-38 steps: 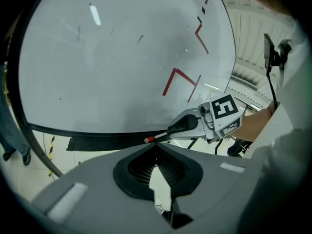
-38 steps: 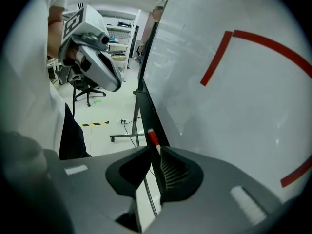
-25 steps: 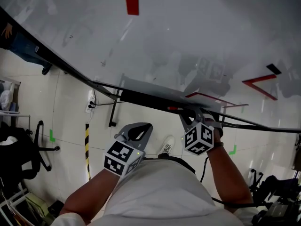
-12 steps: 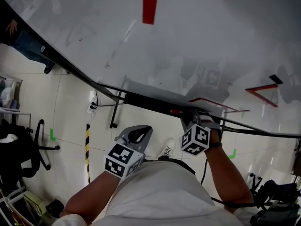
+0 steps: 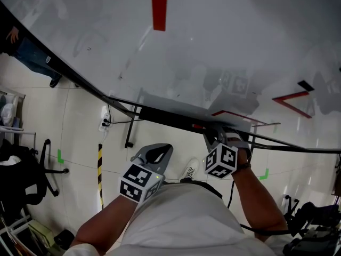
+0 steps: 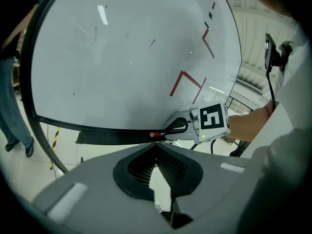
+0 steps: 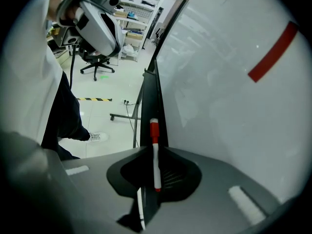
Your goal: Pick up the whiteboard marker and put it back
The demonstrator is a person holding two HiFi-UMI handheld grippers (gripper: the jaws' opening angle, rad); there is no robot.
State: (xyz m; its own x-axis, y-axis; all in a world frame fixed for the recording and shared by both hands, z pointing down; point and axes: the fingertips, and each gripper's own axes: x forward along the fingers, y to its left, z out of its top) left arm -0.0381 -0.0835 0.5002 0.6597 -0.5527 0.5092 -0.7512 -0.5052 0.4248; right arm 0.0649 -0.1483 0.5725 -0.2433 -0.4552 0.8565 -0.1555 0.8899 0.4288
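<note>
At the black tray (image 5: 160,113) under the whiteboard (image 5: 224,36), the right gripper (image 5: 213,134) is clamped on the whiteboard marker (image 7: 155,156) and should lay it flat before letting go, while the left gripper (image 5: 155,152) is closed and empty.

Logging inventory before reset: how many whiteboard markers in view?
1. The whiteboard marker, red-capped, is held in the right gripper, at the board's tray. Others may lie hidden on tray stretches out of view.

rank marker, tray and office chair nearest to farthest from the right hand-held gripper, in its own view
1. marker, held in the right hand-held gripper
2. tray, just ahead, centre
3. office chair, far off, upper left
</note>
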